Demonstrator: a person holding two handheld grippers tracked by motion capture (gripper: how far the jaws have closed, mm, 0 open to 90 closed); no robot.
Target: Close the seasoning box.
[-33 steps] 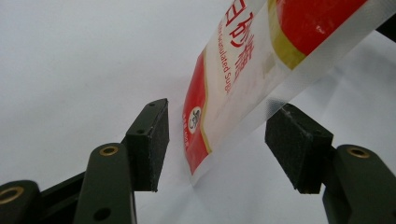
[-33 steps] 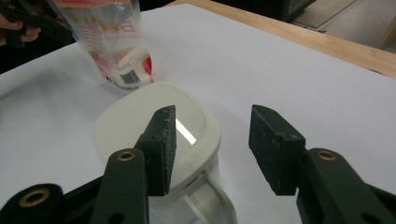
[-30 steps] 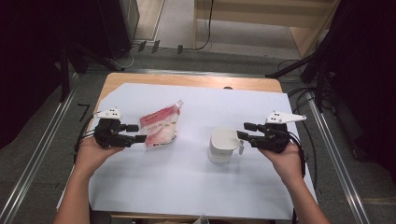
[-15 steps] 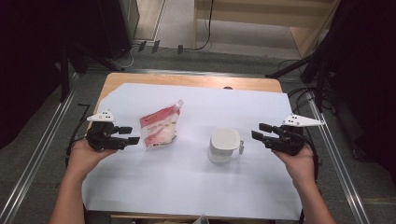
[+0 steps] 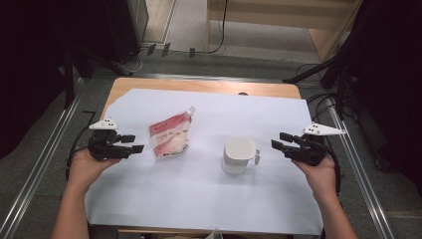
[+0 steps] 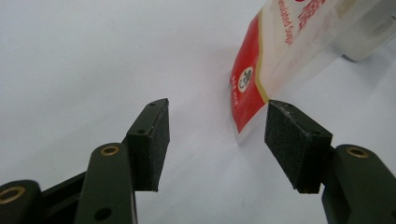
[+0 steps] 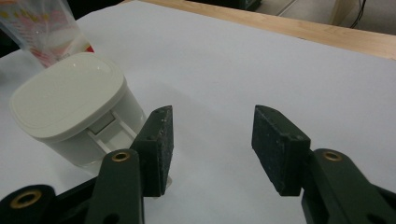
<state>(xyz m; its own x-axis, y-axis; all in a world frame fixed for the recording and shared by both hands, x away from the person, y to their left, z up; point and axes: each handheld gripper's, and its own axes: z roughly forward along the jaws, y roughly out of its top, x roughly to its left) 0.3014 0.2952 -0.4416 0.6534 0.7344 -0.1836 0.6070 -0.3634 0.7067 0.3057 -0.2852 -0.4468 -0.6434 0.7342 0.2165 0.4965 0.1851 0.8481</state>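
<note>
Lying left of centre in the high view, the pouch (image 5: 169,140) rests on the white sheet (image 5: 199,199), its spout corner pointing to the upper right of the frame, and the left gripper (image 5: 133,143) sits just beside its left edge, apart from it, jaws wide apart with nothing between them. The white box (image 5: 239,155) stands right of centre, lid on, a small latch on its right side; the right gripper (image 5: 279,141) is near that side with a clear gap of sheet between, jaws apart and empty. Both grippers lie in hands that enter from the bottom of the frame. The left gripper view brings out the pouch's red band and print at upper right, its lower corner just beyond the right-hand pad (image 6: 294,140), and the box behind it as a pale blur. The right gripper view brings out the box's rounded lid and the hinge parts below its rim at the left of the frame, beside the left-hand pad (image 7: 161,144) and outside the jaws, with the pouch behind it at upper left and the wooden table (image 7: 327,35) edge along the top. Compared with a second ago, both grippers have drawn back outward: the left one had its jaws at the pouch, the right one at the box; the pouch now lies slightly more turned.
</note>
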